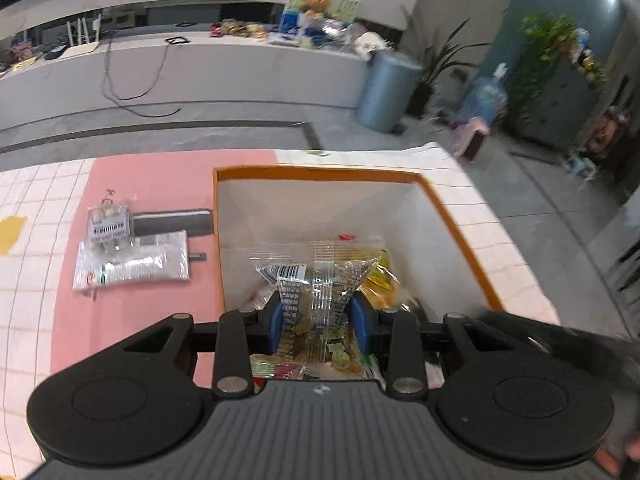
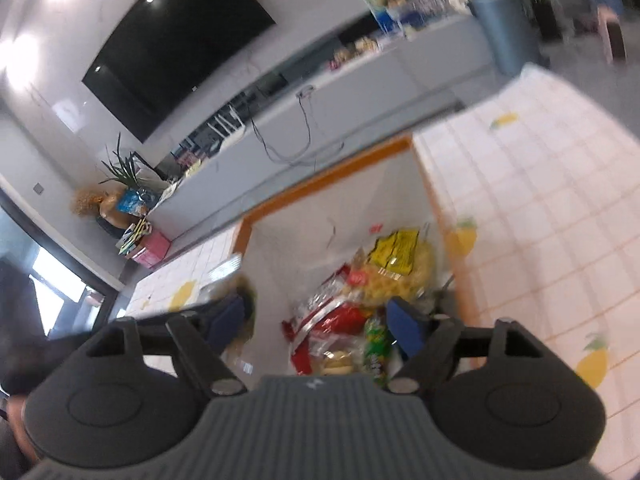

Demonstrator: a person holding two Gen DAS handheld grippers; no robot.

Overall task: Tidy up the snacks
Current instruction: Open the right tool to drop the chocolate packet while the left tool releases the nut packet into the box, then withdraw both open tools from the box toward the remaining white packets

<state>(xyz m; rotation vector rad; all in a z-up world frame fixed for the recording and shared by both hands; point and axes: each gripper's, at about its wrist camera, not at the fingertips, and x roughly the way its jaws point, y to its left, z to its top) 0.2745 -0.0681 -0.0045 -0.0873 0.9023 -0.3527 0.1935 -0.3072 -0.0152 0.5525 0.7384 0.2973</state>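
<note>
Holding a clear snack packet (image 1: 316, 280) over the orange-rimmed box (image 1: 460, 236), we've got the left gripper (image 1: 318, 316) pinching its middle; it's light, crinkly, probably slippery. Right gripper (image 2: 316, 320) is spread wide above the box.

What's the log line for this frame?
left tongs: shut on clear snack packet, over box | right tongs: open, empty | table: two packets left

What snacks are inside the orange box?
The orange box holds a yellow packet, a red bag and a green packet. The left gripper holds a clear packet above them. The lowest snacks are hidden.
</note>
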